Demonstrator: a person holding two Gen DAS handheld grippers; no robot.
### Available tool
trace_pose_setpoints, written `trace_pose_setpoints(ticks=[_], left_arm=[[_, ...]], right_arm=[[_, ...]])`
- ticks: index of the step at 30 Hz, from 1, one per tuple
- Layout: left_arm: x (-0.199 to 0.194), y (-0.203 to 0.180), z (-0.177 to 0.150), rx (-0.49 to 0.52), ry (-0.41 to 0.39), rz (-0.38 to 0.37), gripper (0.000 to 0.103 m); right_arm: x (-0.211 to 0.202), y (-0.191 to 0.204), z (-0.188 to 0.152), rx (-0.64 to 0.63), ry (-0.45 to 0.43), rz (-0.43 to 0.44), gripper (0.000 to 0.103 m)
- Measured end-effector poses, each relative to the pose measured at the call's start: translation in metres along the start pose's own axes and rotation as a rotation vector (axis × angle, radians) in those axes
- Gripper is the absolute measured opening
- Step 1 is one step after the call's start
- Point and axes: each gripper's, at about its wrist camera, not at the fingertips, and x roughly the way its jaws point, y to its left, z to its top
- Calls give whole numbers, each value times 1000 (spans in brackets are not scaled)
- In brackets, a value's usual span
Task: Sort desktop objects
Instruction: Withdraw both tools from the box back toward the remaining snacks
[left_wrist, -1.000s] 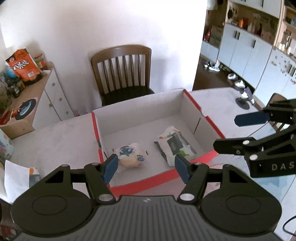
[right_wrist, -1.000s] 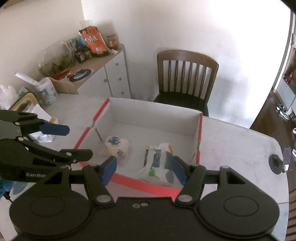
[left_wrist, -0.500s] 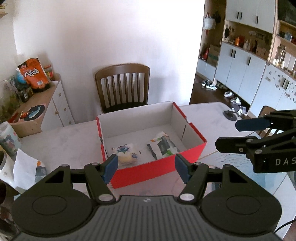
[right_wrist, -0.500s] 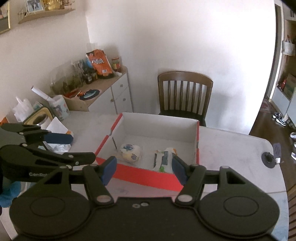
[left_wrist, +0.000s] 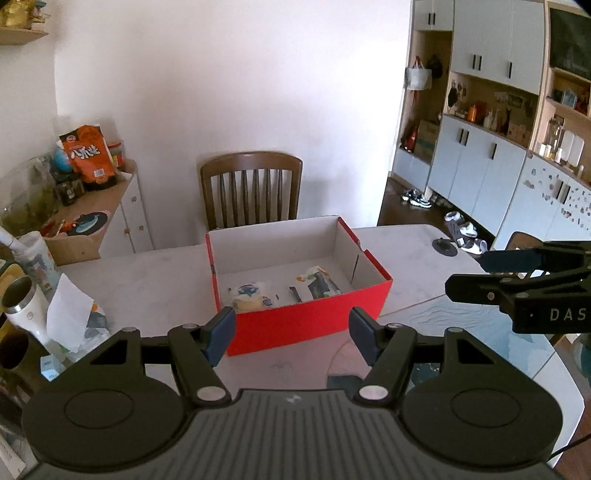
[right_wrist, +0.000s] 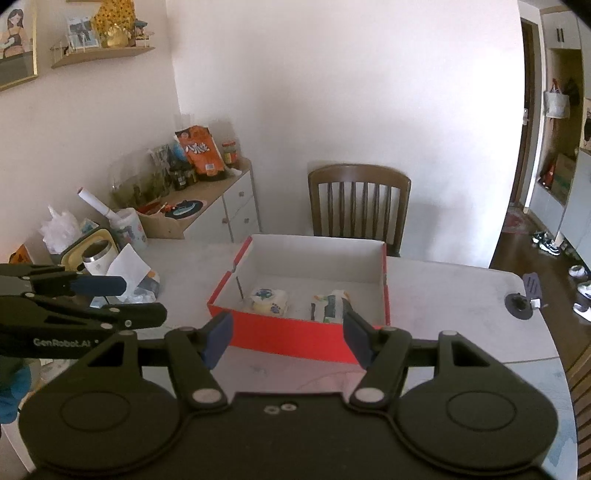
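Note:
A red box (left_wrist: 306, 325) with a white inside stands on the pale table (left_wrist: 147, 280). It holds a round yellow-and-white packet (left_wrist: 249, 295) on the left and a flat white-and-green packet (left_wrist: 317, 284) on the right. The box (right_wrist: 295, 338), the round packet (right_wrist: 267, 301) and the flat packet (right_wrist: 328, 304) also show in the right wrist view. My left gripper (left_wrist: 291, 338) is open and empty, held above the table in front of the box. My right gripper (right_wrist: 288, 338) is open and empty beside it.
A wooden chair (left_wrist: 251, 188) stands behind the table. On the table's left are a white tumbler (left_wrist: 22, 306), a folded paper (left_wrist: 70, 317) and other clutter. A side cabinet (right_wrist: 207, 206) carries snack bags. A small black disc (right_wrist: 519, 304) lies at the table's right.
Both grippers have pulled back and risen from over the box, which now looks smaller and farther away. Both stayed open and empty. The packets in the box have not moved.

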Motion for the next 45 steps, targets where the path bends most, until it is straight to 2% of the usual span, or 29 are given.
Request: trace_pose_setpoints(ticks=[9,26,45], left_arm=[[-26,1,-30,-18,-32,8,67],[-46,13,-70,-94,-2,8,67],[-33,16,-103,-98,41,26,67]], right_arm=[[-22,9,-28,-4,-34,-60,66],[-42,11,-79,57,-17,-137,66],[-20,11,-118,94,52,-198,66]])
